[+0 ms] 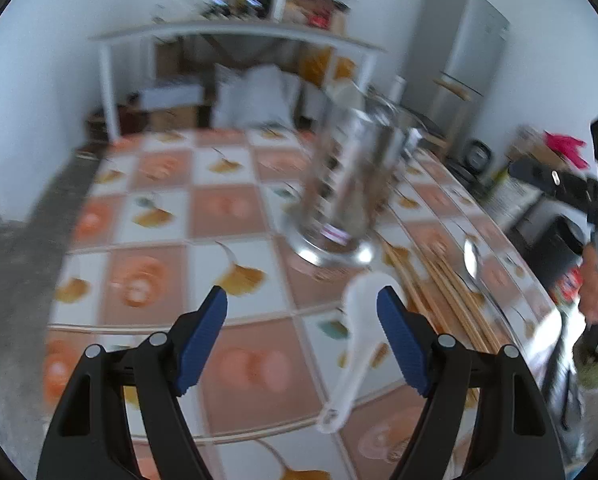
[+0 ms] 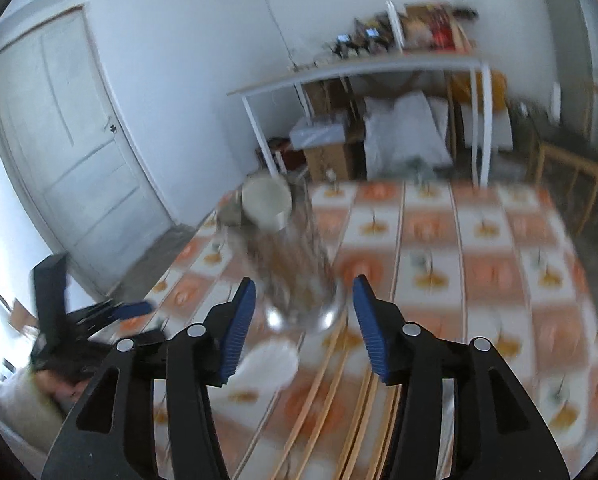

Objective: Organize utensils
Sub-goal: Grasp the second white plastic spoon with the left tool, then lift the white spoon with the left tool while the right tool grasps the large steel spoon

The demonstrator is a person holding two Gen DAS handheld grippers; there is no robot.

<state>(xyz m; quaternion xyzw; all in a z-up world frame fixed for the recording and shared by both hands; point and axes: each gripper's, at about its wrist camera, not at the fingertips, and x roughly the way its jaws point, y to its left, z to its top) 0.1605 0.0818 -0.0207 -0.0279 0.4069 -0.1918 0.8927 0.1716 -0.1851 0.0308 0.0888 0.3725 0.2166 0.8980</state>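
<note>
A tall steel utensil holder [image 1: 345,184] stands on the tiled tablecloth [image 1: 227,212]; it also shows in the right wrist view [image 2: 295,264]. A white plastic spoon [image 1: 359,344] lies in front of it, just left of my left gripper's right finger. My left gripper [image 1: 302,340] is open and empty above the cloth. Several wooden chopsticks [image 1: 443,292] and a metal spoon [image 1: 471,258] lie right of the holder. My right gripper [image 2: 303,328] is open and empty, over the chopsticks [image 2: 351,408], facing the holder. The white spoon's bowl [image 2: 271,364] lies near its left finger.
A white shelf rack [image 1: 235,36] with boxes and bags stands beyond the table. A grey fridge [image 1: 455,60] is at the back right. A white door [image 2: 71,140] is at the left. A wooden chair [image 2: 579,152] stands at the far right of the table.
</note>
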